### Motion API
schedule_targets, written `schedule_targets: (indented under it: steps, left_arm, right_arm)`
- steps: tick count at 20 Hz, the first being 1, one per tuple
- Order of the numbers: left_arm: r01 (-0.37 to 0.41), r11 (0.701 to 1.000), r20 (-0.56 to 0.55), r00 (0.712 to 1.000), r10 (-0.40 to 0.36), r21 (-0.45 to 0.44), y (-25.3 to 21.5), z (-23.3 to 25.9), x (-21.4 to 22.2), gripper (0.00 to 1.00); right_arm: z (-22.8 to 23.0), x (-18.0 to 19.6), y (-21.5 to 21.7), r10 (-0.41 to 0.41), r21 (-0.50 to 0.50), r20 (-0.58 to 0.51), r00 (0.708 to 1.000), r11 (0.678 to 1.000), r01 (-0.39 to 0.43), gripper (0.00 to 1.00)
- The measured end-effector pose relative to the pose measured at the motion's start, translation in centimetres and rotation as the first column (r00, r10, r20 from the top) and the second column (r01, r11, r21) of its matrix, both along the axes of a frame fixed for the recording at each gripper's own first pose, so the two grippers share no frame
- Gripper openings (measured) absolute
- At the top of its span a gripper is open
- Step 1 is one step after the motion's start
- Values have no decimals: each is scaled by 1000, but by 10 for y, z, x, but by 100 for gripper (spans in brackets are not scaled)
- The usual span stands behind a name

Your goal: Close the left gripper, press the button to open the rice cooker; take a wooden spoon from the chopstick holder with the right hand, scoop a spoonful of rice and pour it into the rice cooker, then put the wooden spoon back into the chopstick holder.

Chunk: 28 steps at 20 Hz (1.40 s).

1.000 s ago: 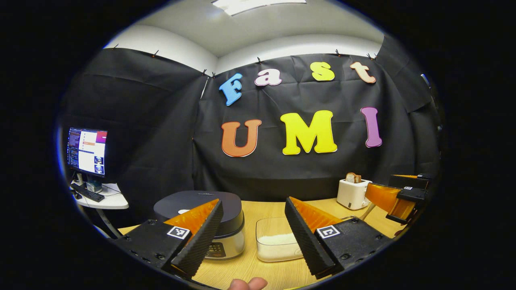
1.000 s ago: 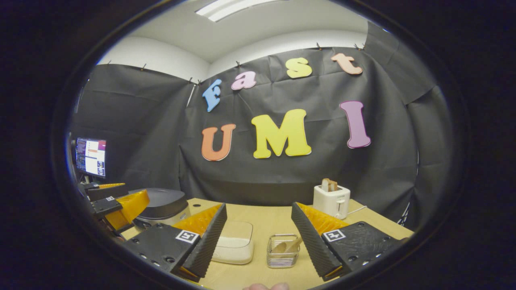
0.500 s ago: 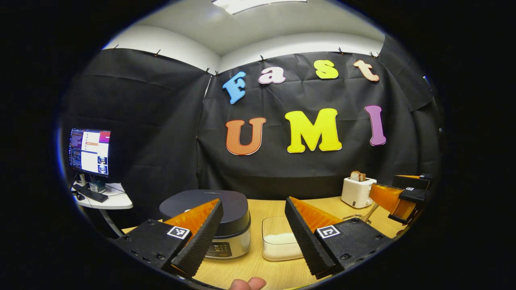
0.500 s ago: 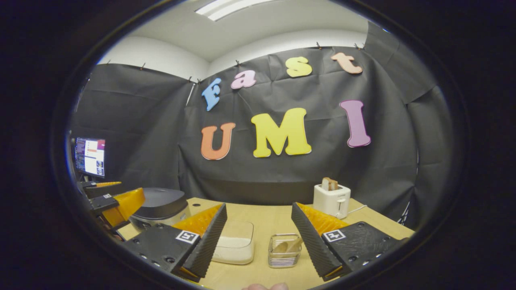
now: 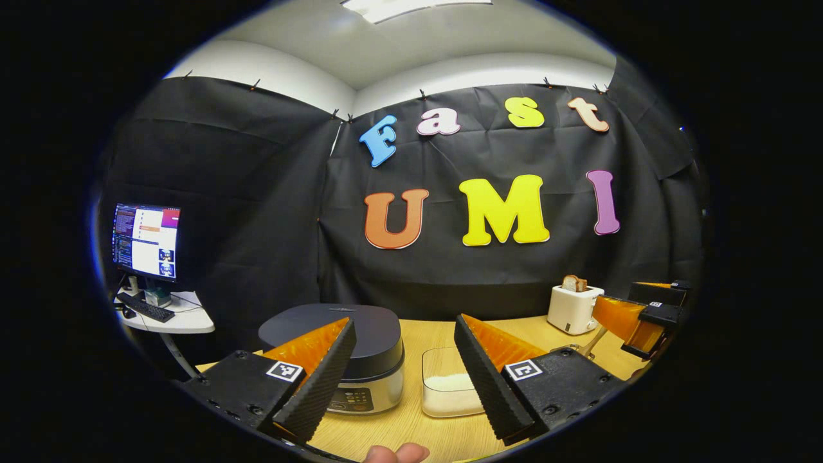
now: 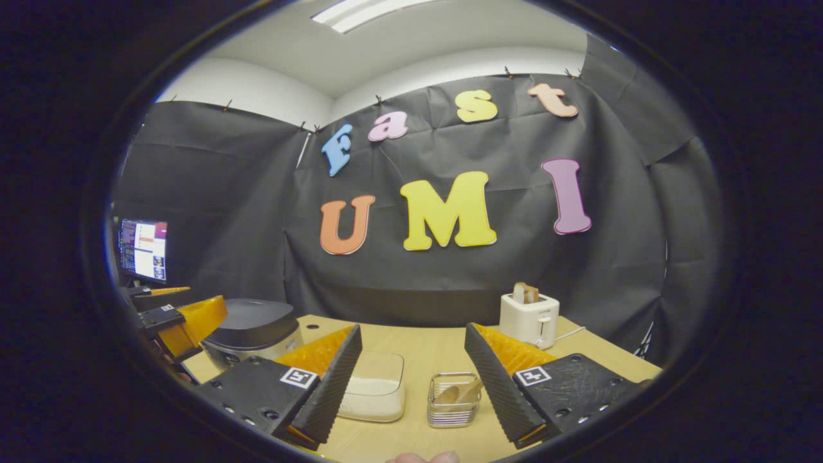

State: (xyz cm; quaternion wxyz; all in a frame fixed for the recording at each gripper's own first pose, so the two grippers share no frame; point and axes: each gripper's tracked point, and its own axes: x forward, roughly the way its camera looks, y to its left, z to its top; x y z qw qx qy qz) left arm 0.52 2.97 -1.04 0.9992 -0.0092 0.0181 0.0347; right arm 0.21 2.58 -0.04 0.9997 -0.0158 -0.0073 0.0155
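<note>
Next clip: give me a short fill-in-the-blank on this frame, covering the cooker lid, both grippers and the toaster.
1. The dark lid of the silver rice cooker is ____.
2. The left gripper and the right gripper both have their jaws ____.
3. The wooden spoon rests inside the ____ chopstick holder.
4. The white toaster has ____ sticking out of its top.

Missing words: closed; open; wire; bread

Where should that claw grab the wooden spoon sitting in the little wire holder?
Probably by the handle end of the wooden spoon, where it leans up toward the rim of the chopstick holder. The right claw is open and would best come down from above, since the holder's walls block the sides. The spoon's exact pose is hard to make out.
</note>
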Motion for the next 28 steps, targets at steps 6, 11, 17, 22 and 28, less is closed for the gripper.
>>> schedule_targets:
  steps: [6, 11, 17, 22, 28]
  left_arm:
    - [-47, 998, -35, 998, 45, -50, 9, -8, -6, 98]
    - [-79, 997, -87, 993, 78, -13, 26, -4, -16, 98]
    - [-46, 999, -209, 977, 41, -18, 45, -11, -11, 86]
    - [-59, 998, -319, 946, 49, -22, 75, -14, 15, 59]
    - [-86, 994, -479, 877, 46, -63, 99, -36, 40, 21]
  right_arm:
    - [-5, 5, -3, 42, 25, -13, 999, 999, -41, 92]
    - [-3, 6, -4, 99, 62, -9, 995, 993, -99, 95]
    - [-5, 6, -20, 121, 81, -8, 993, 989, -120, 95]
    - [-3, 4, -28, 129, 88, 13, 992, 988, -130, 91]
    - [-6, 8, -44, 108, 78, 21, 994, 991, -109, 95]
